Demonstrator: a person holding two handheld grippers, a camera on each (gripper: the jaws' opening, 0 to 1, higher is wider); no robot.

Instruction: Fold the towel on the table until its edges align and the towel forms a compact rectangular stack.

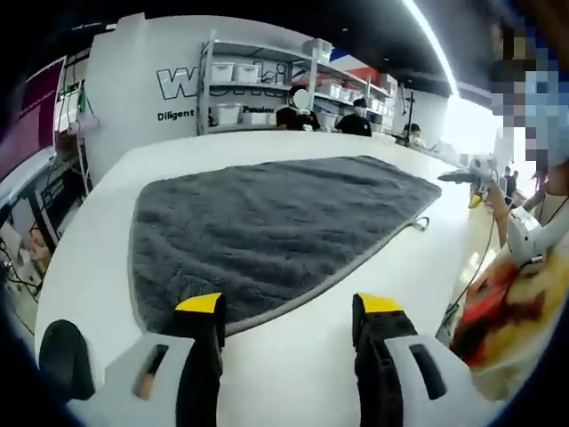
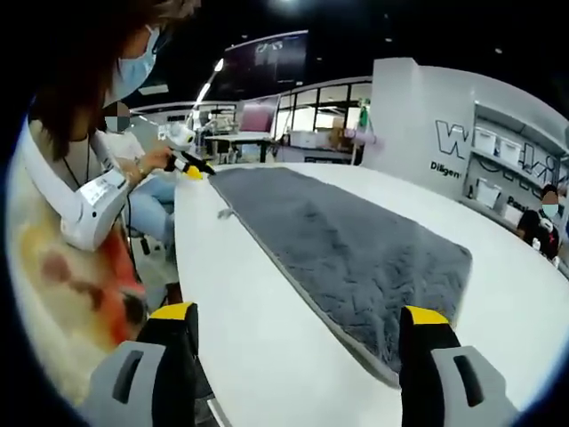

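A grey towel (image 1: 276, 222) lies spread flat on the white table (image 1: 391, 267), with a small tag (image 1: 420, 223) at its right corner. My left gripper (image 1: 289, 307) hovers at the towel's near edge, open, its left jaw over the hem and nothing held. In the right gripper view the same towel (image 2: 356, 253) stretches away, the tag (image 2: 224, 213) on its far left edge. The right gripper (image 2: 300, 316) is open above bare table (image 2: 258, 311), and the towel's near corner lies just before its right jaw.
A person in a patterned top (image 2: 80, 249) stands at the table's edge, holding a yellow-tipped tool (image 2: 188, 166) close to the tagged corner; the same tool (image 1: 467, 178) is at the right. Shelves with white bins (image 1: 258, 89) and seated people (image 1: 356, 120) are behind.
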